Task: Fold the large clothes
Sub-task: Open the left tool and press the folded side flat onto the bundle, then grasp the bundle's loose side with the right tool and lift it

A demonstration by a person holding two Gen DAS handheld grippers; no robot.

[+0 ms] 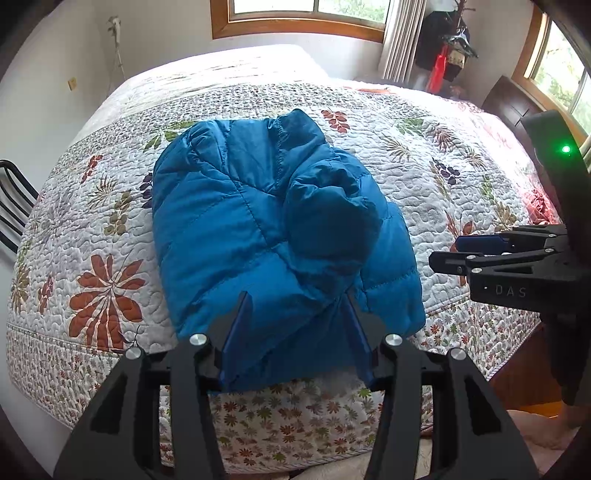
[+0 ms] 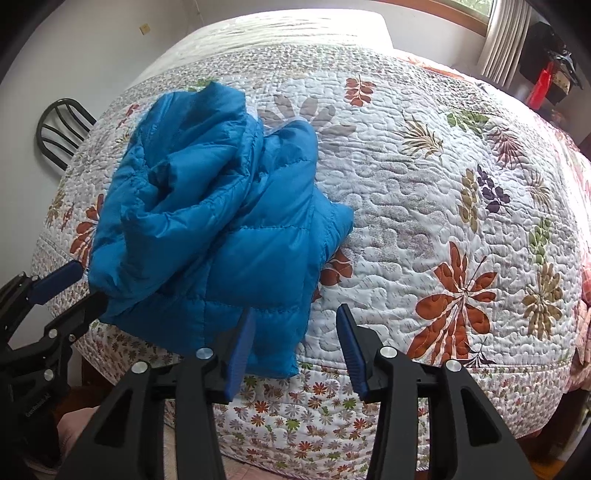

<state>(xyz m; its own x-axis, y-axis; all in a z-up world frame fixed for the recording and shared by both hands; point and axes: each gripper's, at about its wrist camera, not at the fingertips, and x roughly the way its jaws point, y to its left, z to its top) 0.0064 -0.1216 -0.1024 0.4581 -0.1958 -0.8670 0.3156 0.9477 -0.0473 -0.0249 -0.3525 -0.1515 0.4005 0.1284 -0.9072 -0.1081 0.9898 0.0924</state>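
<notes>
Floral quilted bedspread [image 1: 110,206] covers the bed beneath wood-framed windows [image 1: 306,22].

A home bedroom: quilt-covered bed [image 1: 424,192], wood-framed window [image 1: 303,22], chair [image 2: 62,125] by the wall.

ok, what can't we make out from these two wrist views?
- Blue puffer jacket near hem: left wrist view, hidden behind the left tool's fingers, so contact is unclear.
- Jacket's underside and sleeves: both views, folded under its own bulk.
- Right tool: open over the floral quilt; its body is cut off by the frame edge in the left view.
- Hanging items by the window: blurred and small.
</notes>
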